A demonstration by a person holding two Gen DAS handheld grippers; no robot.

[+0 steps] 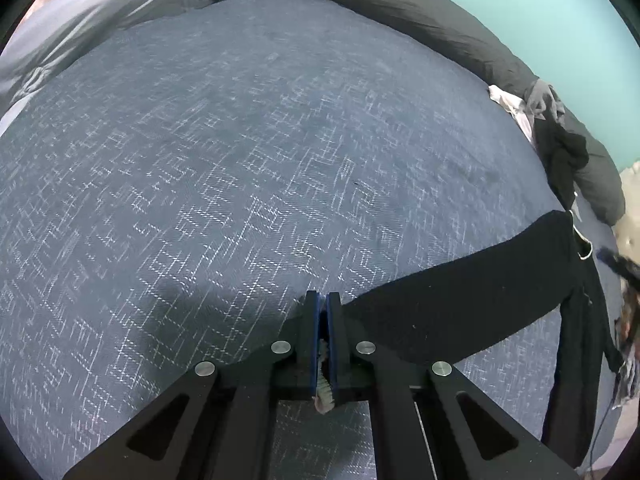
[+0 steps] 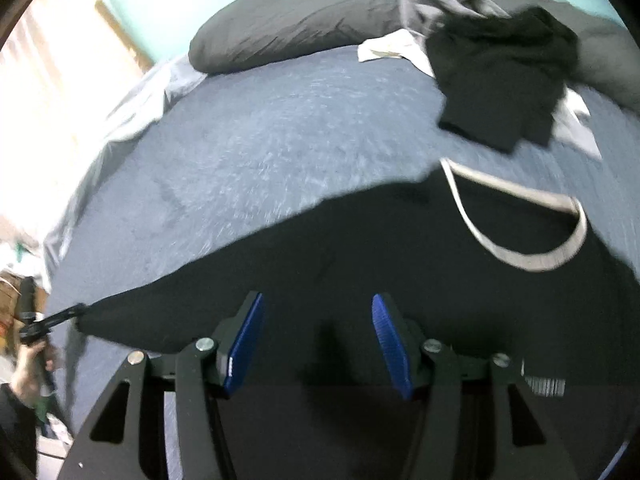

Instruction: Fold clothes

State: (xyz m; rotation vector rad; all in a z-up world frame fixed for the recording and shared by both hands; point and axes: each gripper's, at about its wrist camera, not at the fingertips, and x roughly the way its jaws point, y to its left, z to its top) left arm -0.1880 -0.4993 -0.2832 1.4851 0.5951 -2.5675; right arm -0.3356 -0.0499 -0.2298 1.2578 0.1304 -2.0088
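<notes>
A black garment (image 1: 460, 308) lies stretched across the blue patterned bedspread (image 1: 240, 160). My left gripper (image 1: 323, 298) is shut on its left end, and a bit of pale fabric shows between the blue pads. In the right wrist view the same garment (image 2: 360, 248) spreads out beneath my right gripper (image 2: 318, 304), which hovers over it with its jaws wide apart and nothing between them. A pale neckline band (image 2: 520, 256) curves at the garment's right side. The left gripper (image 2: 74, 312) also appears at the far left, pinching the garment's corner, with a hand (image 2: 28, 372) behind it.
A heap of other clothes, black (image 2: 500, 80) over white (image 2: 384, 50), sits at the far right of the bed. A long dark pillow (image 2: 288, 28) lies along the teal wall. A rumpled grey sheet (image 1: 100, 32) bunches at the left edge.
</notes>
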